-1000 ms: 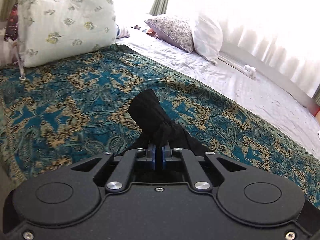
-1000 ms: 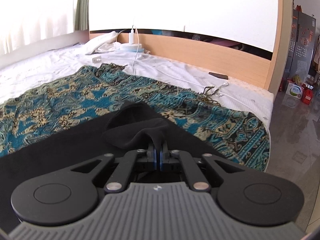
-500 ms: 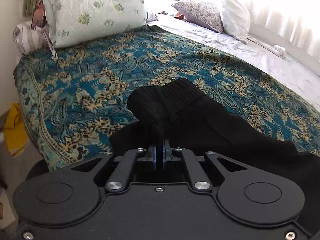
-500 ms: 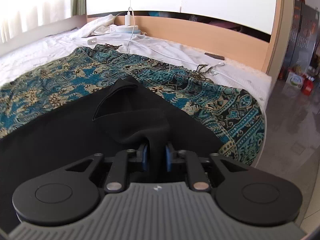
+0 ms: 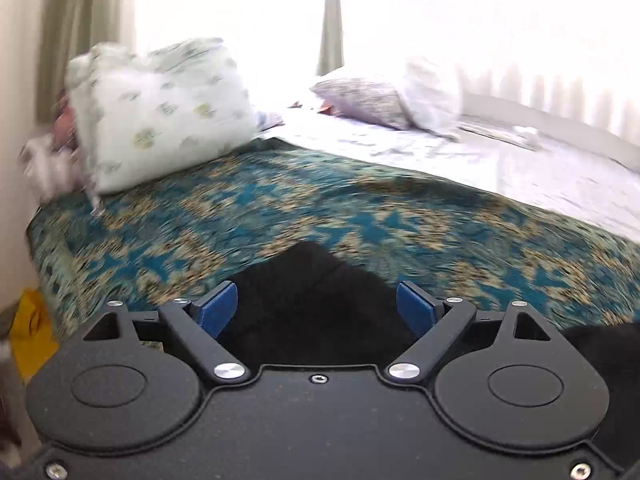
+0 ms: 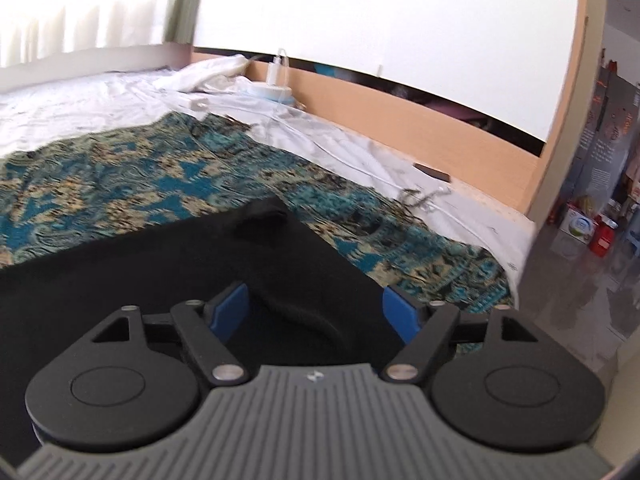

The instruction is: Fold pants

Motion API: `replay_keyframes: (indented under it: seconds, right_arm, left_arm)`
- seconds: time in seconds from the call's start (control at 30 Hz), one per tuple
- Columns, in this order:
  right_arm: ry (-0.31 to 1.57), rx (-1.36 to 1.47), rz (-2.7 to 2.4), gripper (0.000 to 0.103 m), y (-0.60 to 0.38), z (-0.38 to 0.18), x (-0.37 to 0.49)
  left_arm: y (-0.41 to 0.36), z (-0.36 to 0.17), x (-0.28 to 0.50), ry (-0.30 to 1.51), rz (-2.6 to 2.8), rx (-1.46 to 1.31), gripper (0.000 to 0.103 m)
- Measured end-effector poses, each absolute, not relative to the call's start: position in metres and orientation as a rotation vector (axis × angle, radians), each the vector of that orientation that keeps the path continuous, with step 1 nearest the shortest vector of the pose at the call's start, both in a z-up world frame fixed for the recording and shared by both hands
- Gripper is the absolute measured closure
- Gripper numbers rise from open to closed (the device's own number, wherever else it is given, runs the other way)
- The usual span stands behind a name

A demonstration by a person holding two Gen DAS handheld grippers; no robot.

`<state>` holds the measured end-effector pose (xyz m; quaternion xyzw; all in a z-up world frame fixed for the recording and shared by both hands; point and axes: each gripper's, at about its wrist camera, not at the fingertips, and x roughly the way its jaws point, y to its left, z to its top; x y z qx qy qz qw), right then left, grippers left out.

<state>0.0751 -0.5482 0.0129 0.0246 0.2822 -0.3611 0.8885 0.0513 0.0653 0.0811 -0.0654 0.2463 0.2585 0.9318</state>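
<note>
Pants [image 6: 168, 264], black and matte, lie spread on the patterned blue and gold bedspread [image 6: 100, 176], and from the right wrist view one end shows a small rolled lump of cloth at its far edge. From the left wrist view the other end [image 5: 316, 300] comes to a blunt point over the same bedspread [image 5: 280, 208], with more black cloth at the right edge of the frame.

Left gripper [image 5: 317, 307] has its jaws spread wide, blue pads [image 5: 216, 307] well apart and nothing between them gripped; the black cloth lies just past and below the gap. Right gripper [image 6: 316, 312] is spread wide too, blue pads [image 6: 234, 312] clear of the cloth, with a raised fold of the pants running through the gap, loose.

Beyond, a floral pillow [image 5: 160, 112] sits at the bedspread's far end beside a white sheet [image 5: 500, 164]. In the right view a wooden bed board [image 6: 420, 132] runs behind the sheet [image 6: 80, 96]. Both views are blurred.
</note>
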Motion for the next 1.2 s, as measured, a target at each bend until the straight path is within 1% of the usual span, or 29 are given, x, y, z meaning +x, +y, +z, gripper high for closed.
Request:
replay_keyframes:
  seconds: [0.13,0.27,0.3,0.33,0.37,0.4,0.43,0.47,0.53,0.57,0.6,0.67,0.7,0.9,1.2]
  right_arm:
    - [0.608,0.146,-0.725,0.013,-0.561,0.008,0.089]
    - [0.645,0.134,-0.756,0.013,-0.571,-0.002,0.104]
    - [0.658,0.130,-0.761,0.013,-0.574,-0.005,0.107]
    - [0.675,0.133,-0.767,0.016,-0.578,-0.007,0.109]
    - [0.691,0.149,-0.767,0.034,-0.582,-0.009,0.110]
    - [0.682,0.159,-0.784,0.059,-0.584,-0.009,0.108]
    - [0.667,0.156,-0.816,0.077,-0.585,-0.006,0.106]
    - [0.648,0.167,-0.834,0.090,-0.588,-0.003,0.102]
    - [0.586,0.240,-0.880,0.089,-0.598,0.003,0.091]
    - [0.566,0.273,-0.931,0.074,-0.604,0.003,0.087]
    - [0.539,0.303,-0.976,0.056,-0.611,0.004,0.082]
    - [0.494,0.357,-1.022,0.041,-0.623,0.003,0.070]
    - [0.481,0.385,-1.019,0.038,-0.628,0.003,0.064]
    - [0.425,0.470,-1.018,0.036,-0.648,0.008,0.028]
    - [0.511,0.512,-0.986,0.036,-0.651,0.007,0.004]
  left_arm:
    - [0.053,0.073,0.061,0.540,0.483,-0.125,0.020]
    - [0.047,0.057,0.065,0.601,0.499,-0.105,0.022]
    - [0.047,0.053,0.066,0.616,0.504,-0.100,0.022]
    - [0.048,0.049,0.066,0.628,0.507,-0.098,0.022]
    - [0.049,0.044,0.067,0.641,0.510,-0.098,0.022]
    - [0.050,0.042,0.068,0.652,0.514,-0.097,0.023]
    - [0.051,0.039,0.069,0.661,0.518,-0.094,0.023]
    - [0.051,0.037,0.069,0.669,0.522,-0.091,0.023]
    - [0.052,0.034,0.070,0.680,0.534,-0.086,0.023]
    - [0.053,0.033,0.070,0.686,0.537,-0.083,0.024]
    - [0.053,0.032,0.071,0.691,0.540,-0.082,0.024]
    - [0.054,0.031,0.072,0.698,0.544,-0.080,0.024]
    - [0.054,0.031,0.072,0.699,0.544,-0.077,0.024]
    - [0.055,0.030,0.074,0.704,0.554,-0.076,0.024]
    - [0.053,0.039,0.068,0.669,0.524,-0.108,0.025]
